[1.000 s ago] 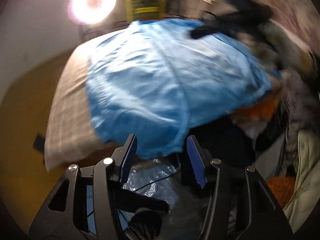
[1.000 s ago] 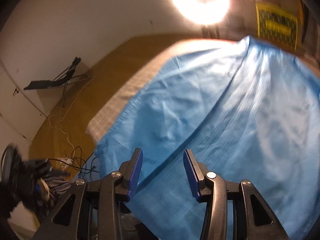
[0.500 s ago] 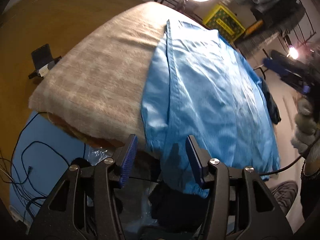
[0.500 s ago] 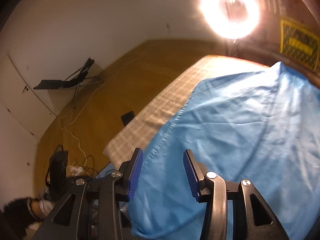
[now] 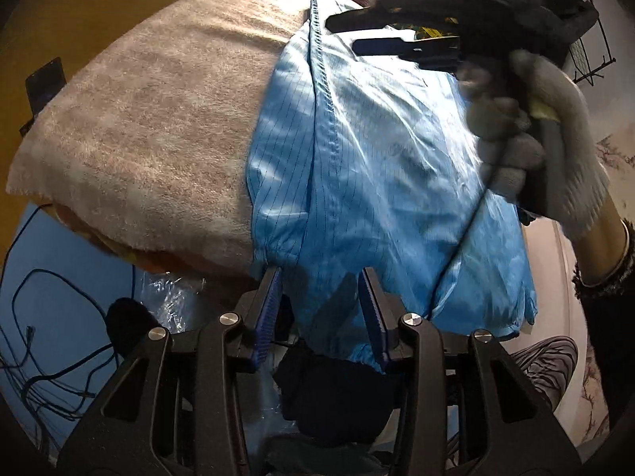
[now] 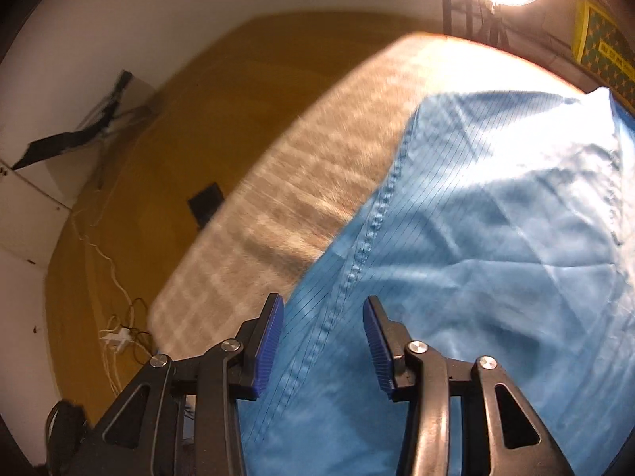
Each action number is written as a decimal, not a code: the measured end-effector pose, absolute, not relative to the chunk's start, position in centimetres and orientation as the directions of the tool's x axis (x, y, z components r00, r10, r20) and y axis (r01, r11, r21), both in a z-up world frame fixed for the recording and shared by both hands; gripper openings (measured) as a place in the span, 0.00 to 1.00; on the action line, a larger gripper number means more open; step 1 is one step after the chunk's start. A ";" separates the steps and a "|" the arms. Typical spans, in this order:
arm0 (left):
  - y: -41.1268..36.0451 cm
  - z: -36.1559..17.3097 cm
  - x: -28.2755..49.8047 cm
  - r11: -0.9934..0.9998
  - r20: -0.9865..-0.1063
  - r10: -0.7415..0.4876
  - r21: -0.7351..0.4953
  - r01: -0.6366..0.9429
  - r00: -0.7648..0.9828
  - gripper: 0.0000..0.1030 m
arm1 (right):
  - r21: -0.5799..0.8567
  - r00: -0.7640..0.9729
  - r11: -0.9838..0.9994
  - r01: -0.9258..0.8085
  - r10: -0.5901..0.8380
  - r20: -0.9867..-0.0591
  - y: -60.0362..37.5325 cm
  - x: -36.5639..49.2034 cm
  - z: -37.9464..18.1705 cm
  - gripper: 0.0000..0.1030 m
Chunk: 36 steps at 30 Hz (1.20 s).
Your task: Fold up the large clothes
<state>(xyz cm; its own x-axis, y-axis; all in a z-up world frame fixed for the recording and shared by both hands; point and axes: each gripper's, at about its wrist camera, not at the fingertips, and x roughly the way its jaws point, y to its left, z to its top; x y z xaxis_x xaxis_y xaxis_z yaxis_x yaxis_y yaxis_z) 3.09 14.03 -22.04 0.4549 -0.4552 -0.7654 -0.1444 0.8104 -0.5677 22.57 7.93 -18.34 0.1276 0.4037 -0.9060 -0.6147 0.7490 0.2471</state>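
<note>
Tan blanket point(image 5: 131, 127) is the landmark, covering the table. Blue garment point(image 5: 377, 166) lies spread over the blanket's right part, hem hanging off the near edge, likely laid flat for folding. Left gripper point(image 5: 321, 309), jaws closing, half-wide, straddles that hanging hem, pads not yet pressing. Right gripper point(image 6: 323, 341), jaws closing, hovers over the side seam point(image 6: 365, 238), nothing pinched.

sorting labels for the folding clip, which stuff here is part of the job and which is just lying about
Part of the job:
light blue pinstriped garment
beige fuzzy blanket-covered surface
left tool, closing around the garment's hem
right tool, closing above the garment

Lying about:
blue cables
clear plastic wrap
yellow crate
</note>
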 end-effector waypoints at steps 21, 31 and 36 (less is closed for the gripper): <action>13.6 -23.5 2.8 0.824 -0.788 -0.457 -0.550 -0.138 0.411 0.03 | 0.129 0.164 0.771 -0.624 0.290 -0.943 9.8 23.0 -20.2 0.00; 14.2 -22.4 2.4 0.804 -0.754 -0.473 -0.581 -0.128 0.456 0.01 | 0.155 0.148 0.801 -0.578 0.290 -0.945 9.2 24.4 -19.9 0.47; 14.1 -22.1 2.3 0.813 -0.760 -0.462 -0.569 -0.124 0.458 0.01 | 0.102 0.142 0.784 -0.613 0.236 -0.961 10.8 24.3 -21.1 0.31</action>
